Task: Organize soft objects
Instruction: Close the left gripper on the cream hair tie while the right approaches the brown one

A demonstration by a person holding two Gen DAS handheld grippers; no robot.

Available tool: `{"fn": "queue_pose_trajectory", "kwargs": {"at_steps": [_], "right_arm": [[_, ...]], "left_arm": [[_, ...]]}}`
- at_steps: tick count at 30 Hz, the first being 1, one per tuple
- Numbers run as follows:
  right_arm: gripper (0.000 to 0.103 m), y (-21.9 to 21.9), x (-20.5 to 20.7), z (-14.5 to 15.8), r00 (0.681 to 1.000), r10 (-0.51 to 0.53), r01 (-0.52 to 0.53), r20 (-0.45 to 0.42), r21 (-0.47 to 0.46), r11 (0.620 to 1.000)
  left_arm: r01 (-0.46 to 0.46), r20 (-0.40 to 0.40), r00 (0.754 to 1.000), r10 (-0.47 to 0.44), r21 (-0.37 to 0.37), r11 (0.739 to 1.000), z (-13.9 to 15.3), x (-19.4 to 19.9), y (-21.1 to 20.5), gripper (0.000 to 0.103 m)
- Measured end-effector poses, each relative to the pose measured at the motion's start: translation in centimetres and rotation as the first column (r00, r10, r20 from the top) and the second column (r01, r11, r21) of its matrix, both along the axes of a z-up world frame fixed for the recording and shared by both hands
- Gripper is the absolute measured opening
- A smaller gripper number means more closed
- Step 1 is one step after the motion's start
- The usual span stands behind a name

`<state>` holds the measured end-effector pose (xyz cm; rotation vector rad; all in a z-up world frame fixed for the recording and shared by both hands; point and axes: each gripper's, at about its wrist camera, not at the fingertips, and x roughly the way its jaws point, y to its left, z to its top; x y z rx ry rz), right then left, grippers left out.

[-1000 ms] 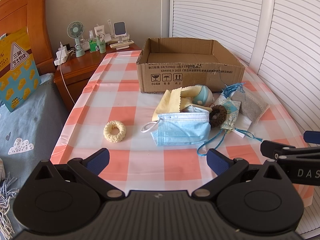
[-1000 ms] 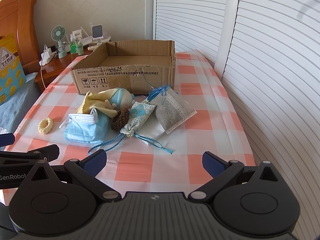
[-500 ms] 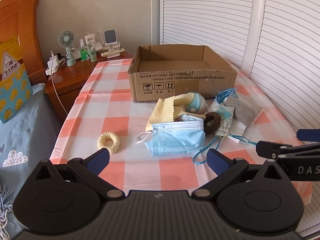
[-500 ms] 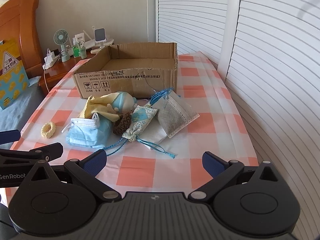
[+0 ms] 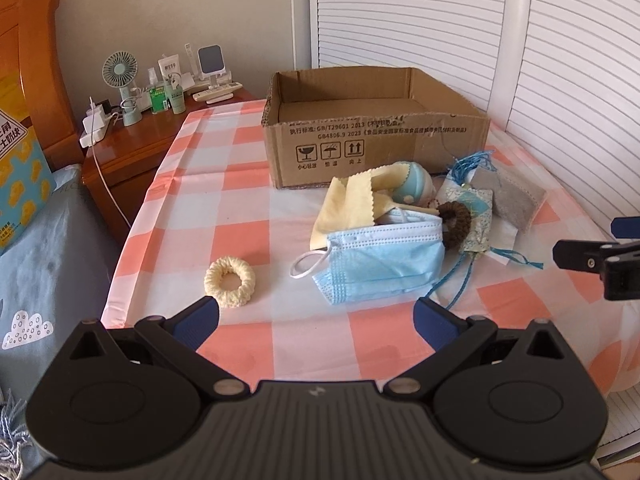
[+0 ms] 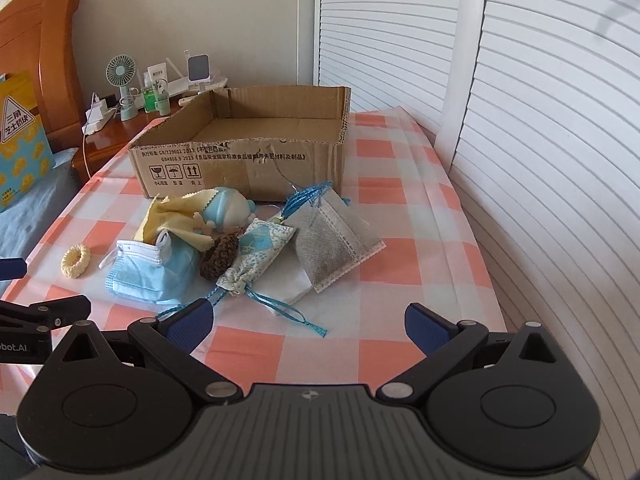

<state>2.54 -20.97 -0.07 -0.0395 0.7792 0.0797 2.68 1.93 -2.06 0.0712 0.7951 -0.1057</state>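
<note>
A pile of soft things lies in front of an empty cardboard box [image 5: 376, 136] [image 6: 244, 160]: a blue face mask [image 5: 380, 260] [image 6: 148, 272], a yellow cloth [image 5: 352, 208] [image 6: 172, 216], a blue-white plush [image 5: 416, 188] [image 6: 228, 212], a brown crochet ring [image 5: 454, 224] [image 6: 218, 252], a patterned drawstring pouch [image 5: 476, 220] [image 6: 260, 252] and a grey sachet [image 5: 512, 200] [image 6: 336, 244]. A cream crochet ring [image 5: 230, 282] [image 6: 77, 260] sits apart on the left. My left gripper [image 5: 316, 322] hangs open near the mask and ring. My right gripper [image 6: 308, 324] is open, nothing between its fingers.
The pink-and-white checked tablecloth [image 5: 224, 200] covers the table. A wooden nightstand [image 5: 132, 144] with a small fan [image 5: 119, 84] and bottles stands at the back left, a bed with blue bedding [image 5: 44, 264] on the left. White louvred doors [image 6: 540, 120] run along the right.
Both grippers have moved forward a little towards the pile, so the objects look nearer and larger. Both stay open; nothing on the table has shifted.
</note>
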Motion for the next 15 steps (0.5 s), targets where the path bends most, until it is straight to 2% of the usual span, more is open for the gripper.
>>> {"fn": "queue_pose_trajectory", "kwargs": {"at_steps": [12, 15], "right_arm": [[0.103, -2.4, 1.9, -3.4, 0.997, -0.013, 0.014, -0.071, 0.017, 1.0], [0.103, -2.6, 2.0, -3.8, 0.997, -0.008, 0.008, -0.072, 0.001, 1.0]], "left_arm": [[0.02, -0.106, 0.994, -0.018, 0.017, 1.0, -4.2, 1.7, 0.3, 0.103], [0.013, -0.114, 0.993, -0.016, -0.033, 0.999, -4.6, 1.9, 1.0, 0.103]]}}
